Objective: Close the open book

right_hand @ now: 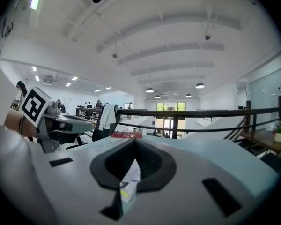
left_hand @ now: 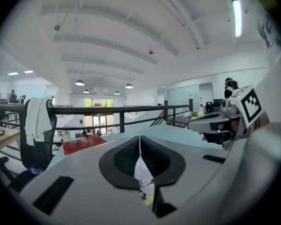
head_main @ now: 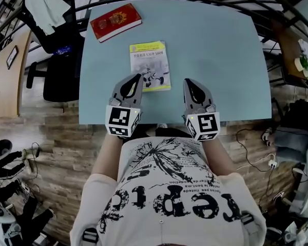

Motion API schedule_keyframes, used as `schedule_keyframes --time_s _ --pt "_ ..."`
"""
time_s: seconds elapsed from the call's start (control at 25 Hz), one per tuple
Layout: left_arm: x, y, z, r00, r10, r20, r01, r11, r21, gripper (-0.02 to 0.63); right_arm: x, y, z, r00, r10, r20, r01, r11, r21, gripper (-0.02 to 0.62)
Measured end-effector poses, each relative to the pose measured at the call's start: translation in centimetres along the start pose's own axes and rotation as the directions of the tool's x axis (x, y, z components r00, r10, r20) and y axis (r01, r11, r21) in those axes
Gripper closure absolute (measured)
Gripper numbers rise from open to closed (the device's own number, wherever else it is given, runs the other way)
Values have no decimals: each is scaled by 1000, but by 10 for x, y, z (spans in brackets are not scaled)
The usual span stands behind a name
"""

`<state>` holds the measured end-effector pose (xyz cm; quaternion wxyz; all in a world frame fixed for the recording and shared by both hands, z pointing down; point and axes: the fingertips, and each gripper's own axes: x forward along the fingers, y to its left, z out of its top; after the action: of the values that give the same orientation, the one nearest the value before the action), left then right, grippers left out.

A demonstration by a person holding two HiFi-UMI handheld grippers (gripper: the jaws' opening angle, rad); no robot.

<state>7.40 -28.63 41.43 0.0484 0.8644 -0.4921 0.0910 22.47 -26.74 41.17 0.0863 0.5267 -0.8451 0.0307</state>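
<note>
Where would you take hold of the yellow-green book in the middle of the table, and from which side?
The yellow-green book lies closed and flat on the table, thin, its short edge facing the person. Probably best: its near right corner, approached low from the person's side with the right tongs, one jaw sliding under, as that corner shows clear of the left tongs.

I'm seeing the table (head_main: 220, 60) looking smooth and matt, the far-left red book (head_main: 115, 21) shining glossy, the nearer book (head_main: 150, 64) looking papery, and the floor (head_main: 51, 137) showing wood grain.
</note>
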Motion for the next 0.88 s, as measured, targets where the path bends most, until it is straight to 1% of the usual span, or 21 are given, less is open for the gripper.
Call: schedule_keyframes --time_s 0.08,0.16,0.28,0.4,0.56,0.72,0.88 --pt "-11 3 22 997 23 68 -25 999 30 584 -2 4 11 1000 4 28 -3 1000 -12 586" --pt "-23 2 39 993 32 116 -38 998 45 584 -3 8 21 999 2 44 -1 1000 -13 586" --pt "-37 0 56 986 33 166 -42 998 51 586 -4 13 31 998 0 57 0 1000 -8 586" --pt "-46 -2 67 978 36 206 -49 997 60 586 -3 17 37 998 0 68 2 1000 -24 586" --pt "-50 -5 67 976 26 218 -37 998 50 586 -4 19 39 997 11 78 -8 1000 -30 586" --pt "-50 -3 66 978 35 207 -45 998 47 586 -4 19 39 996 17 82 -15 1000 -21 586" --pt "-50 0 66 979 45 200 -51 998 29 586 -4 19 42 996 23 88 -19 999 -43 586"
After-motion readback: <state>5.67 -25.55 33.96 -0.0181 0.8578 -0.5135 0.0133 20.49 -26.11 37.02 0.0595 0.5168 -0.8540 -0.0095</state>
